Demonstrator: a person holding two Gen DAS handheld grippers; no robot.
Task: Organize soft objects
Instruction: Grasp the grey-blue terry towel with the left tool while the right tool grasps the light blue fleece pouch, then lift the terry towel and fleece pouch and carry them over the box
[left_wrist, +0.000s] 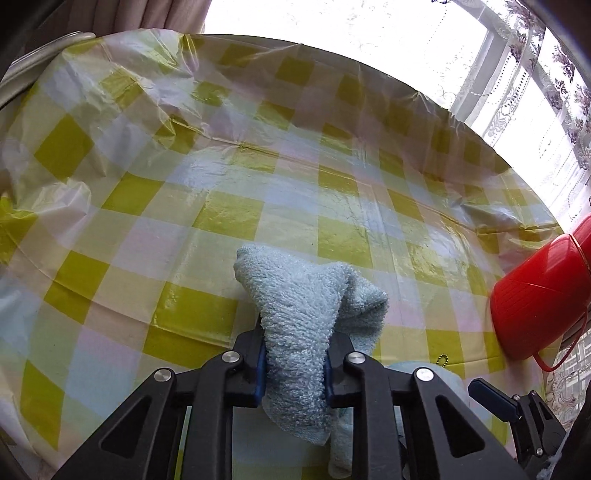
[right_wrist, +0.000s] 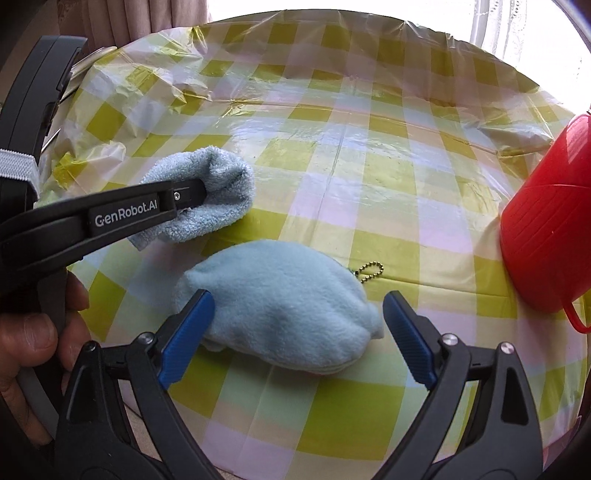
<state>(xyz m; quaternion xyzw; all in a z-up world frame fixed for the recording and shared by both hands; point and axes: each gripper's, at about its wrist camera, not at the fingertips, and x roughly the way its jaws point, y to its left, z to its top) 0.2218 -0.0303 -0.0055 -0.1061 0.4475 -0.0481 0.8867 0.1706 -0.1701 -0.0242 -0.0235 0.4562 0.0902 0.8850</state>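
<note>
Left tongs (left_wrist: 294, 363) clenched on towel (left_wrist: 306, 295); right tongs (right_wrist: 295, 343) released, straddling plush pouch (right_wrist: 280, 310) near counter (right_wrist: 369, 166) front edge — gonna center, pinch mid-body, avoid chain (right_wrist: 367, 269).

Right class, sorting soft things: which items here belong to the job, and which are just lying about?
Belongs to the job:
blue towel, clamped in the left tool
pale blue plush pouch, between the open right tool

Lying about:
red plastic cup
checked tablecloth

Both cameras ride just behind their own fingers, looking forward and down, close over the checked tablecloth (left_wrist: 295, 177), toward the bright window (left_wrist: 369, 29) at the top. The right one sits further back. Both catch the blue towel (left_wrist: 306, 295), plush pouch (right_wrist: 280, 299) and red tub (right_wrist: 546, 221) at right.
</note>
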